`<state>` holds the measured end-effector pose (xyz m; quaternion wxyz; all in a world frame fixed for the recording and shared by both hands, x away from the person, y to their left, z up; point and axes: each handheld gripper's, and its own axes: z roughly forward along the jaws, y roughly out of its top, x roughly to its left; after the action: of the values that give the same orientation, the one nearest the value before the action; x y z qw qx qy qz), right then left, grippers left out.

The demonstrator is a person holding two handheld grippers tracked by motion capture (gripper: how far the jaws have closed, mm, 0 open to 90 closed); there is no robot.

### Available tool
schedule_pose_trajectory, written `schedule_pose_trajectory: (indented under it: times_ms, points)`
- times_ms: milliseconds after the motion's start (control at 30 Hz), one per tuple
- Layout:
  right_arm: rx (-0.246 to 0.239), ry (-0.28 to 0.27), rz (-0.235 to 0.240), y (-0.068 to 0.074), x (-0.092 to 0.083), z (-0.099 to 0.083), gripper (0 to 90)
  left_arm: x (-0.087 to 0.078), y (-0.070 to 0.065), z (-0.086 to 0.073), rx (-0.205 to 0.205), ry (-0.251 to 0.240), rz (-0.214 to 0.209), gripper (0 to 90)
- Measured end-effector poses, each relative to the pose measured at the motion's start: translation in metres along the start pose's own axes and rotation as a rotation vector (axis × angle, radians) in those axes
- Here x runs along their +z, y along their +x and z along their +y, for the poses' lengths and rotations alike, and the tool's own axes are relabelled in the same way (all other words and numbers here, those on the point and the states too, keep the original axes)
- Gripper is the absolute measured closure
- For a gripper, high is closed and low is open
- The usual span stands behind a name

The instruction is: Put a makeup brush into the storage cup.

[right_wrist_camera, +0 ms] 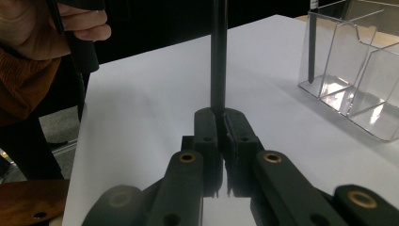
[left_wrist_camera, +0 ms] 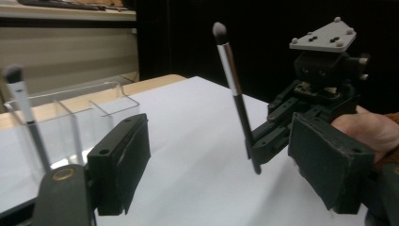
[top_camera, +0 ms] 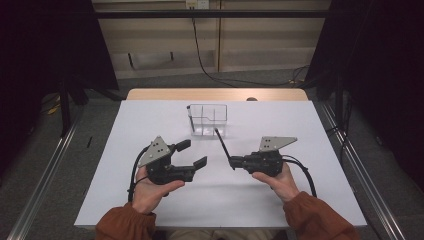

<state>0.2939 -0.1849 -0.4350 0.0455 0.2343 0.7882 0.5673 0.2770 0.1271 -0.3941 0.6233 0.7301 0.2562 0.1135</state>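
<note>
Item: makeup brush [top_camera: 222,144] — clamped near its handle end in the right claw [top_camera: 233,162], jaws tight, bristles raised over the white surface [top_camera: 150,120]. Left claw [top_camera: 192,153]: open, empty. Clear organiser [top_camera: 208,120] beyond (one brush [left_wrist_camera: 23,110] already inside). Step: carrying to organiser. Next, probably — handle down into a free compartment.

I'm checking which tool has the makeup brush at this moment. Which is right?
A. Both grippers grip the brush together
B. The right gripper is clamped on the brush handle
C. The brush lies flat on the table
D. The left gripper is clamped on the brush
B: the right gripper has its jaws closed on the dark handle of the makeup brush, while the left gripper stands open beside it with nothing between its jaws.
</note>
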Motion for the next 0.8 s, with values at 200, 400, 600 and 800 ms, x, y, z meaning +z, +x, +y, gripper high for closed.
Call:
schedule_pose_trajectory:
  times_ms: [200,400,600,800]
  points:
    - [0.001,-0.005,0.018,0.004,0.005,0.000,84.8,0.011,-0.009,0.006,0.015,0.000,-0.036,26.9]
    - [-0.006,-0.005,0.023,0.006,0.007,0.000,84.8,0.021,-0.013,0.011,0.029,-0.010,-0.041,32.5]
    - [-0.011,-0.006,0.028,0.008,0.008,0.000,84.8,0.026,-0.009,0.012,0.008,-0.016,-0.020,41.5]
    - [-0.022,-0.002,0.036,0.010,0.010,0.000,84.8,0.029,-0.008,0.011,-0.016,-0.012,-0.024,51.3]
